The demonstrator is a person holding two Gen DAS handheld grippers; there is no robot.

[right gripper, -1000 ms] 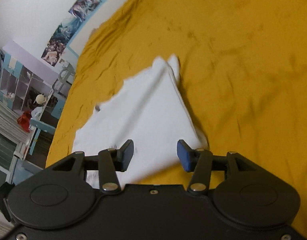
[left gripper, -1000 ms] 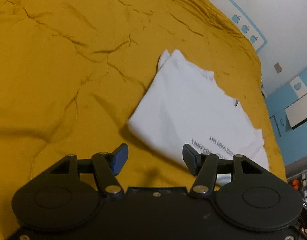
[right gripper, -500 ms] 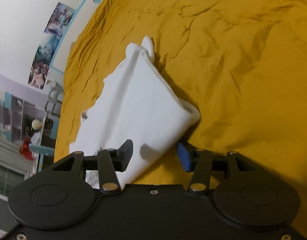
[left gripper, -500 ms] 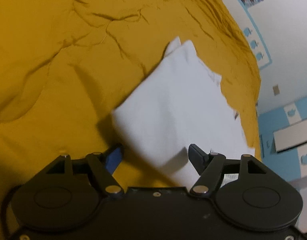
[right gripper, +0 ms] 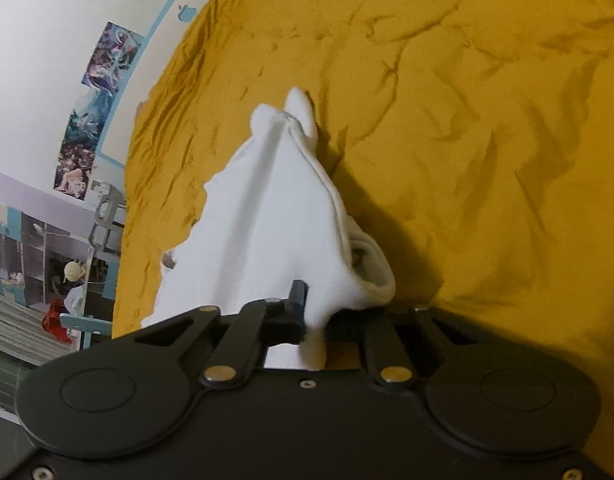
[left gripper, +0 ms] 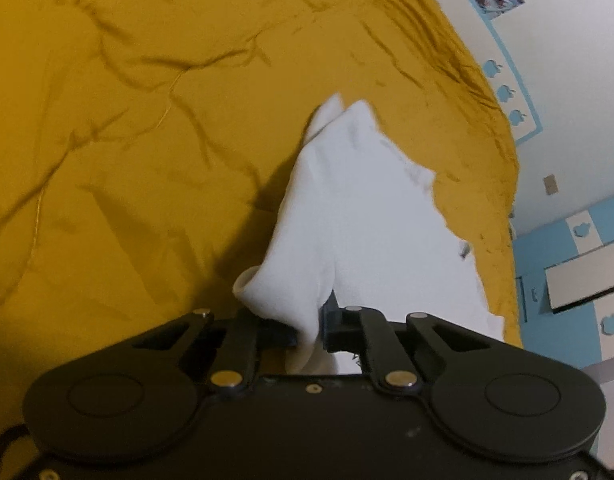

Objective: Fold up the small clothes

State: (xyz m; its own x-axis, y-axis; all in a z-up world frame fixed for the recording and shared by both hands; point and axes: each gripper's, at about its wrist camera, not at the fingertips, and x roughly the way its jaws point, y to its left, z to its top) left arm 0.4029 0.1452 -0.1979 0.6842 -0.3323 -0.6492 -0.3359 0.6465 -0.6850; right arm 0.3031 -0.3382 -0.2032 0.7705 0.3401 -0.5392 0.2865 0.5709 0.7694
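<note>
Now, operator, here is your scene, placed against the blanket.

Blanket (left gripper: 147,140): mustard yellow and creased; it fills most of both wrist views, with everything else lying on it or beyond its edge.

Garment (left gripper: 367,232): white and partly folded; it lies on the blanket towards its wall-side edge. The far corner rests on the blanket in a small peak, while the near corners are lifted off the blanket into your two tools.

Left gripper (left gripper: 309,330): your jaws have just been closing and now stand nearly together, pinching a bunched near corner of the garment just above the blanket. Cloth bulges out ahead of the pads and a strip hangs down behind them.

Right gripper (right gripper: 315,322): your jaws have likewise just been closing and are clamped on the other near corner, where a rolled hem (right gripper: 371,268) curls out on the blanket side.

Wall (right gripper: 47,60): white, beyond the blanket's edge, with posters (right gripper: 95,112) and a blue border.

Shelves (right gripper: 23,248): past the blanket's edge, under the posters.
</note>
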